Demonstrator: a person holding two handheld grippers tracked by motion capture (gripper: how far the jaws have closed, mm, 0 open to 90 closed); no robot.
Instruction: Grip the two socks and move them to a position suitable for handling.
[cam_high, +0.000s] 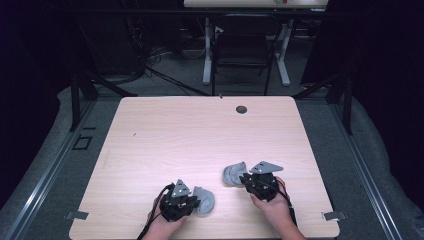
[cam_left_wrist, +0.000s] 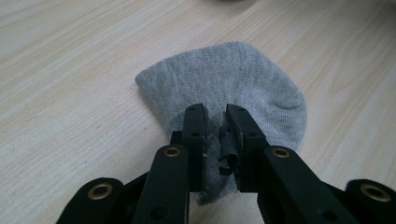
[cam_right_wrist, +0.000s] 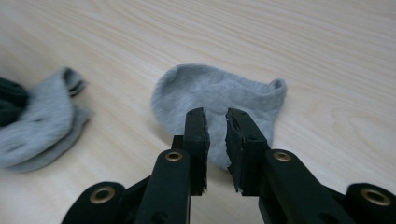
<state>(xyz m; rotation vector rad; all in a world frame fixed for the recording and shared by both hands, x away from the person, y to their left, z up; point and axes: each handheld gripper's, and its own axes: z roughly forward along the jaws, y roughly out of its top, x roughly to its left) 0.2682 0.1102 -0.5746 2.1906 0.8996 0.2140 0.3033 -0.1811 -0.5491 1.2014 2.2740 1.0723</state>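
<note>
From the high view, two grey socks lie near the person's edge of the wooden table (cam_high: 200, 130): the left sock (cam_high: 205, 200) just right of the left gripper (cam_high: 192, 202), the right sock (cam_high: 233, 174) just left of the right gripper (cam_high: 246, 179), the two socks near each other but apart. The left gripper view adds what the high view cannot resolve: its jaws are drawn close with a fold of the left sock (cam_left_wrist: 233, 84) pinched between them, the fabric bunched up in the narrow gap. The right gripper view shows jaws slightly spread over the near edge of the right sock (cam_right_wrist: 215, 93); whether they grip cloth cannot be told. The same view catches the left sock (cam_right_wrist: 42, 121) at far left. Beyond the table stand a dark chair (cam_high: 243, 50) and white desk legs (cam_high: 207, 50); a small dark grommet hole (cam_high: 241, 109) sits near the table's far edge. No writing is legible.
</note>
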